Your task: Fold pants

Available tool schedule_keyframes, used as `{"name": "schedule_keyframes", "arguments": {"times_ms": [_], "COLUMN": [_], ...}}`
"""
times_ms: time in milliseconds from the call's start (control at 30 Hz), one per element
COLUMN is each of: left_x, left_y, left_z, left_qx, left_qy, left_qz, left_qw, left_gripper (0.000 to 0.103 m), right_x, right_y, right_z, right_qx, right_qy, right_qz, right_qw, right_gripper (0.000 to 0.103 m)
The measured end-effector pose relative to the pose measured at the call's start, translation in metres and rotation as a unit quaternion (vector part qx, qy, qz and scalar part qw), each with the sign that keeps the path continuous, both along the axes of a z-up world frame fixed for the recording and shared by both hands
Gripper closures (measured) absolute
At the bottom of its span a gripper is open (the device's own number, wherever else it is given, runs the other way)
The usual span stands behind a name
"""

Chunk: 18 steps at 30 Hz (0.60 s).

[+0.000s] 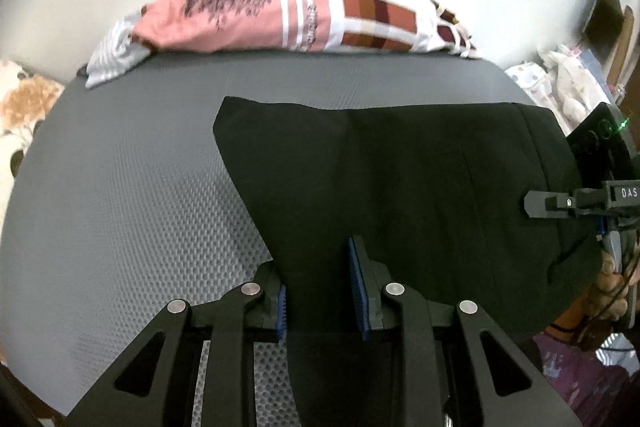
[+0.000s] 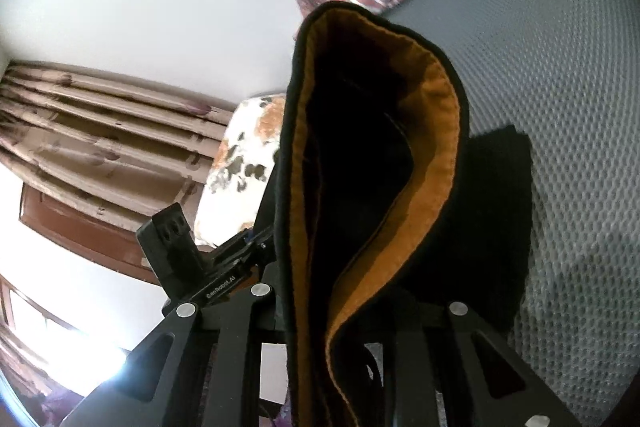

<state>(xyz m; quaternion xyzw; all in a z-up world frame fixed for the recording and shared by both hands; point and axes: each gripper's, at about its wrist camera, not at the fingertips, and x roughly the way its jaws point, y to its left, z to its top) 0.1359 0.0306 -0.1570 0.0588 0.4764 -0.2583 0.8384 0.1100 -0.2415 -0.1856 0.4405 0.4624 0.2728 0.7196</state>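
Observation:
Black pants (image 1: 420, 179) lie folded across a grey dimpled mat (image 1: 120, 187), the near edge lifted. My left gripper (image 1: 322, 287) has its blue-padded jaws parted around the pants' near edge, cloth between them. My right gripper (image 1: 560, 205) shows at the right edge of the left wrist view, gripping the pants' right end. In the right wrist view the pants' waistband (image 2: 400, 155) with orange lining stands lifted straight in front of the camera and hides my right gripper's fingertips; the left gripper (image 2: 224, 267) shows beside it.
A pile of pink, striped and checked laundry (image 1: 300, 7) lies along the mat's far edge by a white wall. A floral bedsheet (image 1: 16, 107) is at the left, curtains (image 2: 100, 131) and a window beyond. Clutter (image 1: 560, 87) lies at the right.

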Motion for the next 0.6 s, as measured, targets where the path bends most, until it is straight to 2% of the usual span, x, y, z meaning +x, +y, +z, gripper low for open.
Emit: {"name": "schedule_keyframes", "arguments": {"times_ms": [133, 200, 267, 333, 367, 400, 500, 600], "left_x": [0.005, 0.005, 0.005, 0.005, 0.005, 0.006, 0.009, 0.01], "left_y": [0.007, 0.008, 0.007, 0.007, 0.007, 0.008, 0.011, 0.011], "left_z": [-0.016, -0.019, -0.02, -0.021, -0.022, -0.023, -0.025, -0.028], "left_qx": [0.003, 0.004, 0.01, 0.011, 0.01, 0.009, 0.003, 0.003], "left_qy": [0.016, 0.018, 0.014, 0.014, 0.015, 0.017, 0.024, 0.028], "left_qz": [0.008, 0.008, 0.006, 0.005, 0.007, 0.008, 0.012, 0.012], "left_qw": [0.9998, 0.9998, 0.9998, 0.9998, 0.9998, 0.9998, 0.9996, 0.9995], "left_gripper": [0.077, 0.077, 0.077, 0.076, 0.076, 0.076, 0.075, 0.073], "right_x": [0.002, 0.0, -0.004, -0.01, -0.01, -0.012, -0.017, -0.019], "right_y": [0.007, 0.005, -0.005, -0.019, -0.024, -0.03, -0.041, -0.042], "right_z": [-0.017, -0.017, -0.015, -0.013, -0.013, -0.014, -0.021, -0.037], "right_qx": [-0.038, -0.064, -0.068, -0.081, -0.081, -0.078, -0.078, -0.037], "right_qy": [0.034, 0.041, 0.04, 0.043, 0.043, 0.044, 0.062, 0.088], "right_qz": [0.01, 0.007, -0.003, -0.021, -0.026, -0.027, -0.03, -0.007], "right_qw": [0.999, 0.997, 0.997, 0.996, 0.995, 0.996, 0.995, 0.995], "right_gripper": [0.081, 0.074, 0.071, 0.059, 0.05, 0.047, 0.045, 0.041]}}
